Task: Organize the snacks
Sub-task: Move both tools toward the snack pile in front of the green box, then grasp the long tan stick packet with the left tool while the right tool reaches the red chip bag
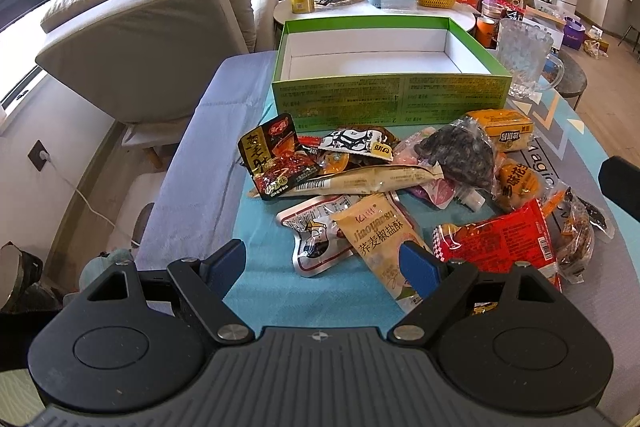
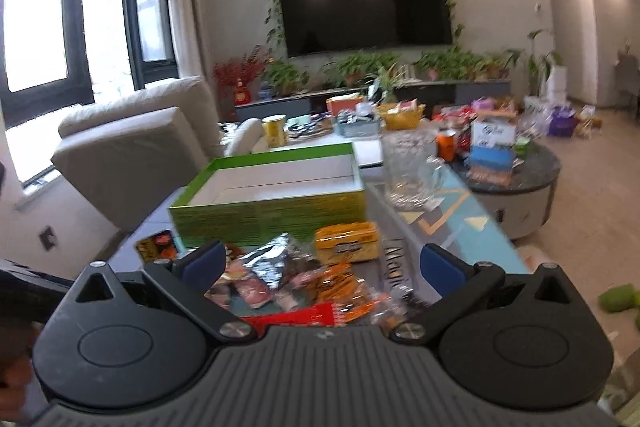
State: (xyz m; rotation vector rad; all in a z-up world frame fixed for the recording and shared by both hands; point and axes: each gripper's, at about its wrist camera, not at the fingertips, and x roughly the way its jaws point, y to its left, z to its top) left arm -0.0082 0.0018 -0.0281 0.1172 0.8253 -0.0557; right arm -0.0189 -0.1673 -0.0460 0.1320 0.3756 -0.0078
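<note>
Left wrist view, and the left gripper [image 1: 322,265] hangs over the near edge of the snack pile [image 1: 404,187], jaws spread wide with nothing between the 2 blue pads. Its right pad sits in front of the tan cracker packet [image 1: 378,237], but whether it touches is hard to say. That packet lies across a silver pouch [image 1: 316,231]. Just to the right there's a red packet [image 1: 506,241], and farther back a dark bag of seeds [image 1: 460,151], a yellow cake packet [image 1: 504,129] and a black-and-red spicy strip packet [image 1: 272,157], all heaped together on the teal cloth [image 1: 260,223]. Behind the pile stands the green box [image 1: 390,97], open-topped, white inside, nothing in it. A clear glass pitcher [image 1: 524,57] stands at the box's right corner.

Over to the right wrist view, slightly blurred: the right gripper [image 2: 322,265] floats above the same heap, jaws parted, gripping nothing, packets visible below the gap. The green box [image 2: 268,215] sits beyond, the yellow cake packet [image 2: 348,241] in front of its right end, the glass pitcher [image 2: 412,167] beside it. A black television [image 2: 366,5] hangs on the far wall above a row of potted plants [image 2: 372,67].
</note>
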